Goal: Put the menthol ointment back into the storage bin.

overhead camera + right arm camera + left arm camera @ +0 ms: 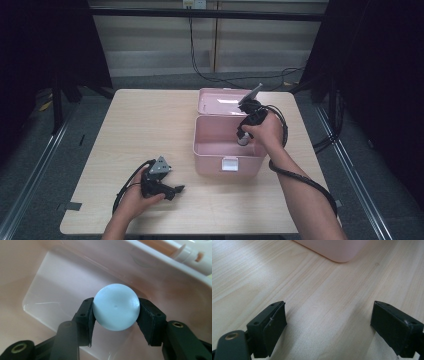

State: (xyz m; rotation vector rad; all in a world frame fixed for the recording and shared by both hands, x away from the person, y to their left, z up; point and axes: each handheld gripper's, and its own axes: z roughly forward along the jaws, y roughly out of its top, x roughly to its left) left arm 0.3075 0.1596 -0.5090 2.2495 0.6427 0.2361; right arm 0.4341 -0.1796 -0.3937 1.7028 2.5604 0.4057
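A pink plastic box [220,159] stands open on the wooden table, its lid [220,101] tipped back behind it. My right gripper [243,136] reaches down into the box at its right side, shut on a pale blue round-topped object [116,307]. Both black pads press on that object's sides, and below it lies the box's pale floor [50,290]. My left gripper [177,189] rests low over the table in front of the box's left corner, open with nothing between its fingers [270,325]. A rounded corner of the pink box [337,251] lies ahead of it.
The box has a white latch [229,164] on its front wall. Black cables trail from both grippers across the table. Bare wood [145,125] spreads left of the box. The table's edges drop to a grey floor, with dark curtains on both sides.
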